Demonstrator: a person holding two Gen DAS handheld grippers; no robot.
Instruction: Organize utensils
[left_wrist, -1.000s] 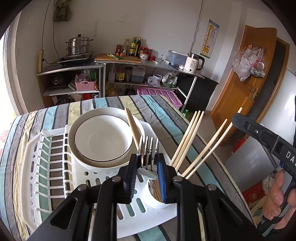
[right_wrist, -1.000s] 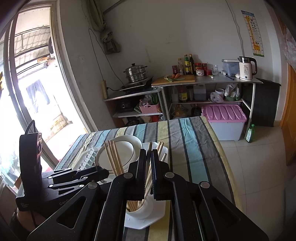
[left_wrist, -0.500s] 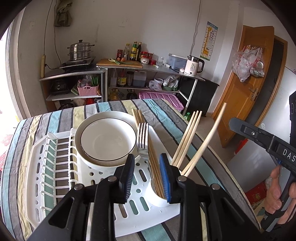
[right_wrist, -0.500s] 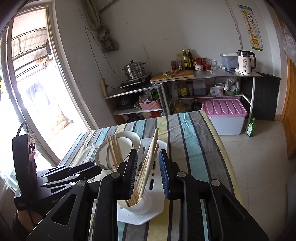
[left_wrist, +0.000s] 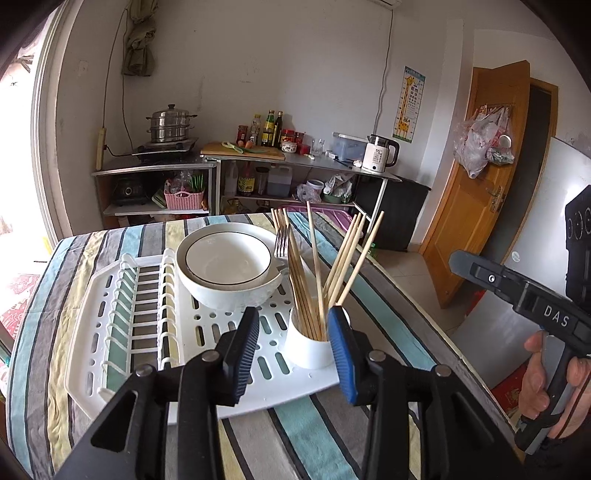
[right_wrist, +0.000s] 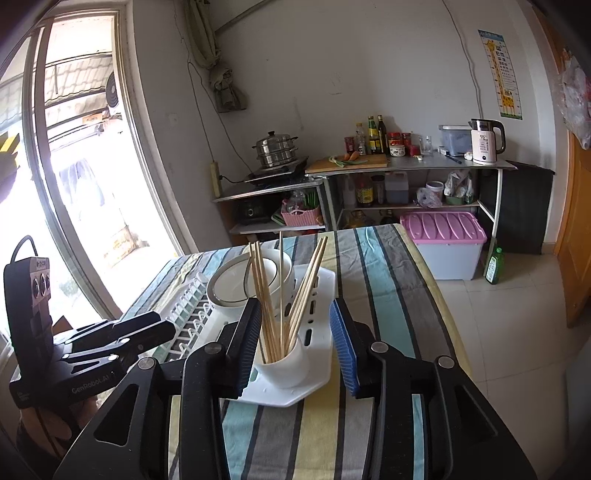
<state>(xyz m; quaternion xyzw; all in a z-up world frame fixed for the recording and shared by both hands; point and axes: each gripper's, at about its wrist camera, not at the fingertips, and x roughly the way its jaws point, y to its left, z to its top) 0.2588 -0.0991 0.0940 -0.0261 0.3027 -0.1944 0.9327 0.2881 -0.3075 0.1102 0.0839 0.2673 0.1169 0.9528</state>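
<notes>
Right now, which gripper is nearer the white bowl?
Left, likely. The left gripper, jaws opening and empty, faces the bowl across the rack. The right gripper, jaws also opening and empty, sits behind the chopstick cup, with the bowl beyond it.

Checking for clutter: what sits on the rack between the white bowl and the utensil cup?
Only bare slotted drying rack lies between the white bowl and utensil cup. The fork leans up from the cup, above that stretch. The left wrist view shows it.
</notes>
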